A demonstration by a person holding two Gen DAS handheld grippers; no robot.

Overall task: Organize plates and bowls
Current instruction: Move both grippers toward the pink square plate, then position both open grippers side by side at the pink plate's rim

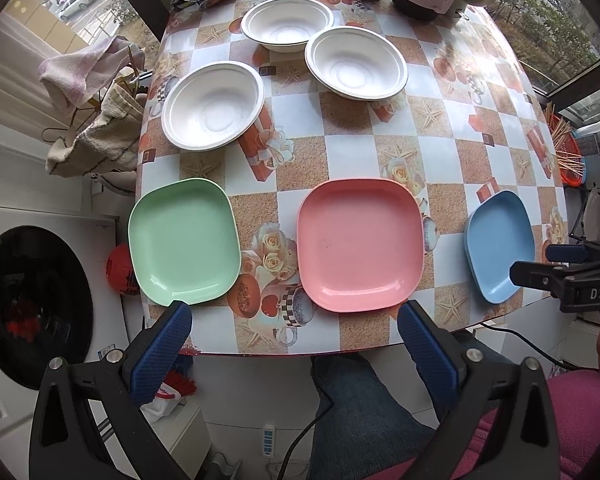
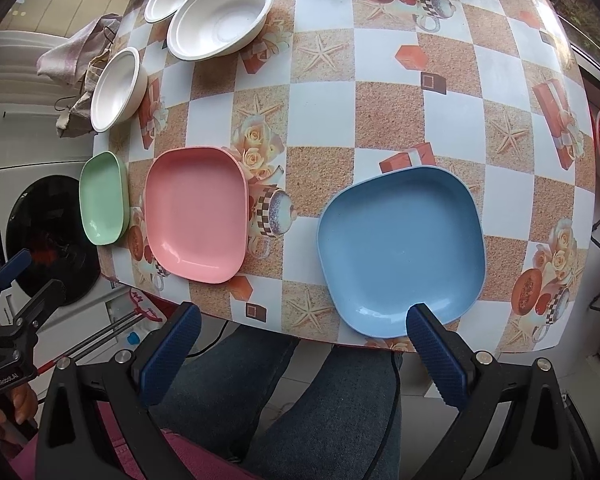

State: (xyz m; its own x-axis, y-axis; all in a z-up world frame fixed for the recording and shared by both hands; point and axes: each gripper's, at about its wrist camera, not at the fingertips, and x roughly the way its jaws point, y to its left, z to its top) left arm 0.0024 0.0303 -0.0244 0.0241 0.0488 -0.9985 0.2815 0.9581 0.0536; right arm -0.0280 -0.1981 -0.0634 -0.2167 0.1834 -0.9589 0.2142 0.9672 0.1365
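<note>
Right gripper (image 2: pixel 302 320), jaws wide and empty, sits just short of the blue plate (image 2: pixel 400 248), nearer it than the equally wide left gripper (image 1: pixel 294 318).

Three white bowls (image 1: pixel 287 24) (image 1: pixel 356 63) (image 1: pixel 213 105) sit in the upper middle of the checkered table (image 1: pixel 352 152). Below them lie a green plate (image 1: pixel 183 241), pink plate (image 1: pixel 360 245) and blue plate (image 1: pixel 499 246). The left gripper (image 1: pixel 294 322) gapes empty at bottom; the right gripper (image 1: pixel 572 276) enters at right edge.
</note>
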